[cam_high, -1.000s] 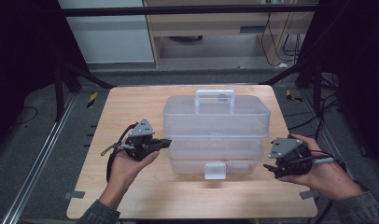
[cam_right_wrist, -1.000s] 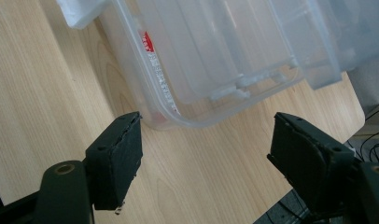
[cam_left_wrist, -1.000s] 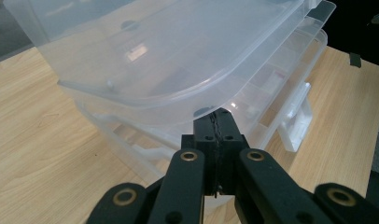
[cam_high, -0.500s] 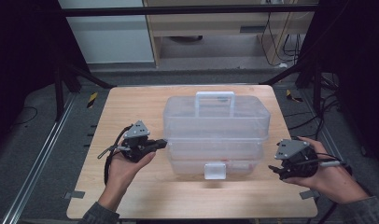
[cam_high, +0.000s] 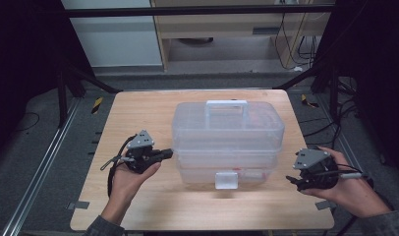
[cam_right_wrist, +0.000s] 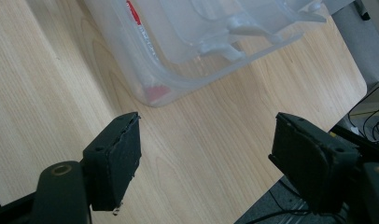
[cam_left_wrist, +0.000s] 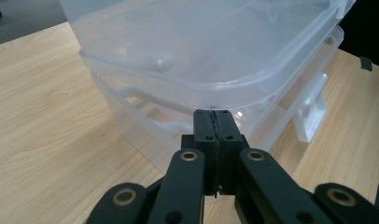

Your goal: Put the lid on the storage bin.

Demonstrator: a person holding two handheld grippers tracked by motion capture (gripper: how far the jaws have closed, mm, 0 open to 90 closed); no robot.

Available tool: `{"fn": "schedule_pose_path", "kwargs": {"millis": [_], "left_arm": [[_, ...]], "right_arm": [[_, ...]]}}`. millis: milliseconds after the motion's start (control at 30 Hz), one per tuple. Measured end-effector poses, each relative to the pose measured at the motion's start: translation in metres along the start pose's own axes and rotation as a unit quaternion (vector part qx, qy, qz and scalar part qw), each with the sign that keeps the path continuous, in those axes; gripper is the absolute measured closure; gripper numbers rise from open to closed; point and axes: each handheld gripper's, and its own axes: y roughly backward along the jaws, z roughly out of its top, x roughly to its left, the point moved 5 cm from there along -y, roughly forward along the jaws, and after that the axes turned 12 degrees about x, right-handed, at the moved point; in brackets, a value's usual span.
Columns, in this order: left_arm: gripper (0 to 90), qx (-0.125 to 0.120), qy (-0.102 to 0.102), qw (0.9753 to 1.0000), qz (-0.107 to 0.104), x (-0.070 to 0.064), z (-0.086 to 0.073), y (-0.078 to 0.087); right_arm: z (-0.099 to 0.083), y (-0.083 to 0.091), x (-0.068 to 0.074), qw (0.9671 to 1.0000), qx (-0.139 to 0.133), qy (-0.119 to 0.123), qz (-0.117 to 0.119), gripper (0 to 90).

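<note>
A clear plastic storage box (cam_high: 228, 137) with a white handle (cam_high: 226, 104) on its lid and a white front latch (cam_high: 226, 180) stands mid-table. My left gripper (cam_high: 167, 154) is at the box's left side, jaws pressed together with nothing between them, tips almost at the box wall (cam_left_wrist: 187, 98). My right gripper (cam_high: 292, 180) hovers off the box's front right corner (cam_right_wrist: 152, 93), apart from it. In the right gripper view its jaws stand wide apart and empty, with fingers (cam_right_wrist: 116, 158) over bare wood.
The wooden table (cam_high: 138, 118) has bare surface around the box. Its right edge lies close under my right hand (cam_high: 352, 189). Cables (cam_high: 345, 98) and dark frame bars stand on the floor beyond the table.
My right gripper has drawn back from the box toward the table's right front and its jaws have opened. My left gripper dipped slightly and stays at the box's left side.
</note>
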Motion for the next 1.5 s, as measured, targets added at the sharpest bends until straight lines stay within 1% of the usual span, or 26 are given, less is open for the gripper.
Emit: {"fn": "schedule_pose_path", "kwargs": {"millis": [167, 200, 267, 333, 433, 500, 700, 733, 767, 800, 833, 867, 900, 933, 1000, 1033, 1067, 1100, 1133, 1200, 1233, 1267, 1300, 1333, 1433, 1500], "left_arm": [[89.7, 0.006, 0.0, 1.0, -0.002, 0.0, -0.004, -0.003], [89.7, 0.01, -0.002, 0.9999, -0.003, -0.001, -0.006, -0.005], [89.7, 0.012, -0.004, 0.9999, 0.0, -0.001, -0.007, -0.006], [89.8, 0.014, -0.004, 0.9999, -0.001, -0.001, -0.008, -0.007], [89.7, 0.015, -0.004, 0.9999, -0.002, -0.001, -0.01, -0.008], [89.8, 0.016, -0.003, 0.9999, -0.003, -0.001, -0.011, -0.008], [89.8, 0.023, -0.006, 0.9997, -0.005, -0.001, -0.012, -0.01], [89.7, 0.029, -0.01, 0.9995, -0.002, 0.0, -0.013, -0.01], [89.8, 0.029, -0.01, 0.9995, -0.002, 0.0, -0.013, -0.01], [89.8, 0.032, -0.013, 0.9994, 0.004, 0.001, -0.013, -0.01], [89.8, 0.035, -0.013, 0.9991, 0.018, 0.007, -0.015, -0.009], [89.7, 0.029, -0.007, 0.9994, 0.018, 0.011, -0.016, -0.008], [89.7, 0.029, -0.007, 0.9994, 0.018, 0.011, -0.016, -0.008], [89.7, 0.033, 0.0, 0.9991, 0.027, 0.019, -0.018, -0.006], [89.7, 0.046, 0.001, 0.998, 0.043, 0.03, -0.02, -0.005], [89.7, 0.056, 0.0, 0.9971, 0.05, 0.036, -0.022, -0.005], [89.7, 0.061, 0.003, 0.9965, 0.057, 0.042, -0.023, -0.006], [89.7, 0.061, 0.003, 0.9965, 0.057, 0.042, -0.023, -0.006], [89.7, 0.081, 0.004, 0.9943, 0.069, 0.053, -0.027, -0.008], [89.7, 0.104, 0.002, 0.9912, 0.082, 0.065, -0.032, -0.011], [89.7, 0.114, 0.005, 0.9896, 0.088, 0.071, -0.034, -0.014], [89.8, 0.114, 0.005, 0.9896, 0.088, 0.071, -0.034, -0.014], [89.8, 0.123, 0.007, 0.988, 0.093, 0.076, -0.037, -0.017], [89.8, 0.145, 0.007, 0.9841, 0.101, 0.085, -0.043, -0.026], [89.8, 0.178, -0.001, 0.9775, 0.113, 0.095, -0.052, -0.04], [89.7, 0.187, 0.002, 0.9755, 0.115, 0.1, -0.054, -0.046]], "right_arm": [[-0.002, -0.003, 0.001, 1.0, 0.001, -0.004, 0.004, 23.8], [-0.003, -0.005, 0.001, 1.0, 0.002, -0.006, 0.003, 23.4], [-0.004, -0.007, 0.001, 1.0, 0.002, -0.008, 0.003, 22.9], [-0.005, -0.009, 0.001, 0.9999, 0.004, -0.014, 0.001, 22.3], [-0.006, -0.012, 0.001, 0.9999, 0.004, -0.015, 0.002, 21.9], [-0.007, -0.015, 0.001, 0.9998, 0.008, -0.02, 0.001, 21.3], [-0.008, -0.02, -0.001, 0.9996, 0.006, -0.027, -0.002, 20.6], [-0.008, -0.023, -0.002, 0.9994, 0.006, -0.034, -0.006, 19.9], [-0.009, -0.025, -0.003, 0.9992, 0.006, -0.038, -0.008, 19.3], [-0.009, -0.025, -0.003, 0.9992, 0.006, -0.038, -0.008, 19.3], [-0.01, -0.029, -0.006, 0.9988, 0.007, -0.047, -0.013, 18.8], [-0.011, -0.032, -0.007, 0.9985, 0.008, -0.052, -0.016, 18.6], [-0.012, -0.034, -0.009, 0.9981, 0.01, -0.058, -0.018, 18.5], [-0.013, -0.037, -0.01, 0.9979, 0.013, -0.061, -0.02, 18.4], [-0.014, -0.042, -0.013, 0.9974, 0.014, -0.067, -0.023, 18.2], [-0.015, -0.044, -0.015, 0.9971, 0.017, -0.07, -0.024, 18.2], [-0.015, -0.047, -0.018, 0.9969, 0.017, -0.073, -0.025, 18.1], [-0.015, -0.047, -0.018, 0.9969, 0.017, -0.073, -0.025, 18.1], [-0.016, -0.053, -0.023, 0.9962, 0.023, -0.08, -0.025, 18.3], [-0.018, -0.059, -0.03, 0.9954, 0.03, -0.087, -0.026, 18.3], [-0.019, -0.063, -0.034, 0.9951, 0.031, -0.09, -0.028, 18.4], [-0.019, -0.067, -0.038, 0.9946, 0.032, -0.095, -0.028, 18.4], [-0.019, -0.067, -0.038, 0.9946, 0.032, -0.095, -0.028, 18.4], [-0.021, -0.075, -0.046, 0.9934, 0.04, -0.104, -0.029, 19.1], [-0.021, -0.087, -0.057, 0.9915, 0.05, -0.117, -0.028, 19.2], [-0.02, -0.095, -0.063, 0.99, 0.053, -0.129, -0.024, 19.3]]}}
